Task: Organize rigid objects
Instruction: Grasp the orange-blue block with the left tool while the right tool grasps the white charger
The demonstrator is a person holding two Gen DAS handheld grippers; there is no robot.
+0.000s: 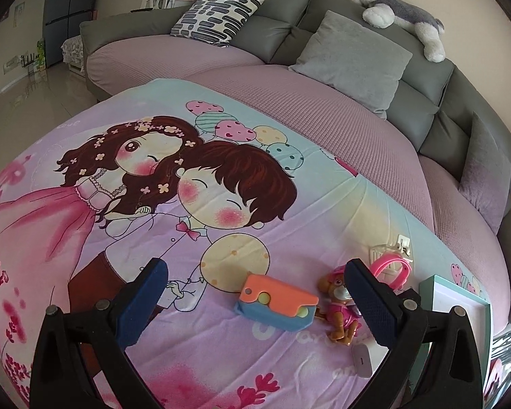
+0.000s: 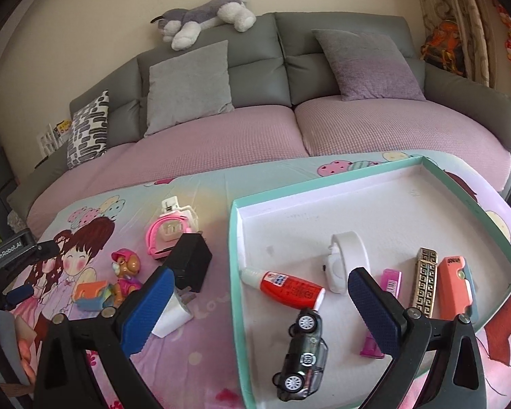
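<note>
The left gripper (image 1: 255,301), fingers spread wide and empty, frames the orange-and-blue toy (image 1: 276,306), lying crosswise left of the tray (image 1: 460,301).

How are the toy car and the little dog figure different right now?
The toy car lies inside the tray; the dog figure is out on the cartoon blanket. The car is dark grey-green with silver wheels; the dog is brown in a pink outfit. The car looks larger here, though it is nearer the camera. Both are small hard toys.
</note>
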